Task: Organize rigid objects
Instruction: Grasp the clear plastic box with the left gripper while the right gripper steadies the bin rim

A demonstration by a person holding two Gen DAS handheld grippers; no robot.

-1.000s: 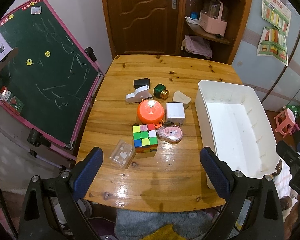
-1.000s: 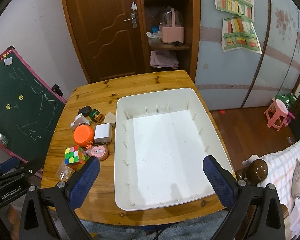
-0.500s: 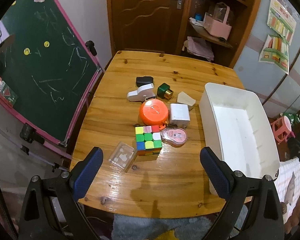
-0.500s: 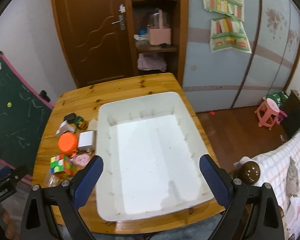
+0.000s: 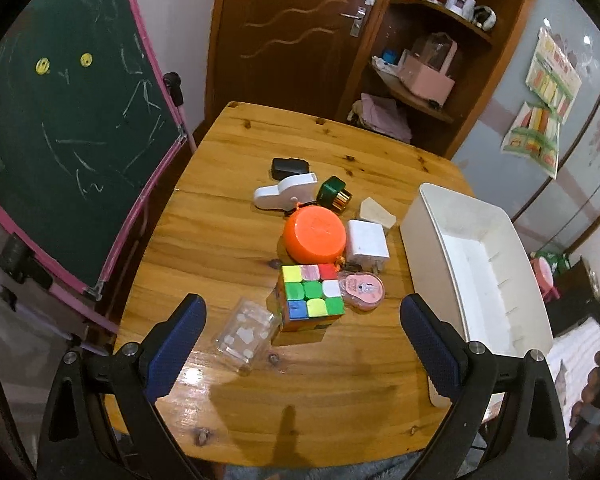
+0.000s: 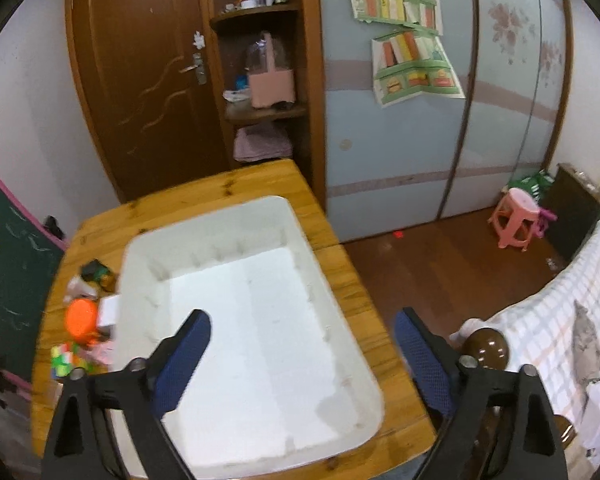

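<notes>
A cluster of small objects lies on the wooden table (image 5: 228, 236): a colour cube (image 5: 311, 295), an orange round case (image 5: 315, 233), a white charger block (image 5: 367, 238), a pink oval case (image 5: 361, 289), a clear plastic box (image 5: 244, 333), a white whistle-shaped piece (image 5: 286, 192), a green and gold cap (image 5: 333, 193) and a black box (image 5: 289, 167). My left gripper (image 5: 302, 342) hangs open just in front of the cube with nothing between its fingers. My right gripper (image 6: 302, 354) is over the white bin (image 6: 256, 320), empty, its jaws closing.
The white bin (image 5: 476, 264) stands at the table's right side, with nothing in it. A green chalkboard (image 5: 72, 120) leans at the left of the table. A door and corner shelves are behind. A pink stool (image 6: 516, 218) and a bed are on the right.
Both grippers have moved forward and lower toward the table, so the objects look larger. The right view has swung right over the bin and its fingers stand a little closer together.
</notes>
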